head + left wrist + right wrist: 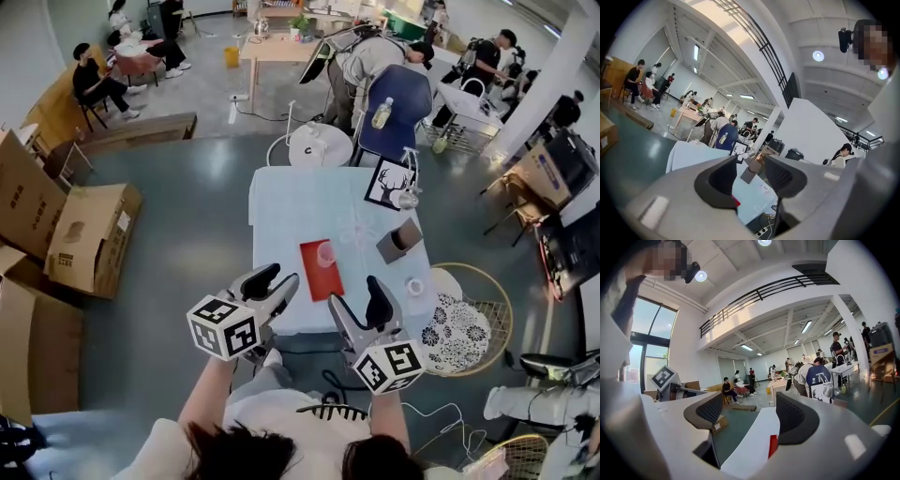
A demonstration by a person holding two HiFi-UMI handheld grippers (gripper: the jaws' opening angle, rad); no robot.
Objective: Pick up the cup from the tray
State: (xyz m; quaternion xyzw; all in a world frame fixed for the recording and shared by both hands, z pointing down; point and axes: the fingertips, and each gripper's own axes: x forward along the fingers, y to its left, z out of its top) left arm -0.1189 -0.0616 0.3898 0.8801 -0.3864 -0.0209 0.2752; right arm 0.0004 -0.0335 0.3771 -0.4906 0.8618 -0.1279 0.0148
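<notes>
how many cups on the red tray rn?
1. A clear cup stands on the far half of the red tray, seen in the head view. Nothing covers the tray, so none should be hidden.

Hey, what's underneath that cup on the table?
The cup stands on a red tray, which lies on a pale tablecloth. The tray covers the patch of cloth beneath it, and the tablecloth hides whatever surface is under it.
</notes>
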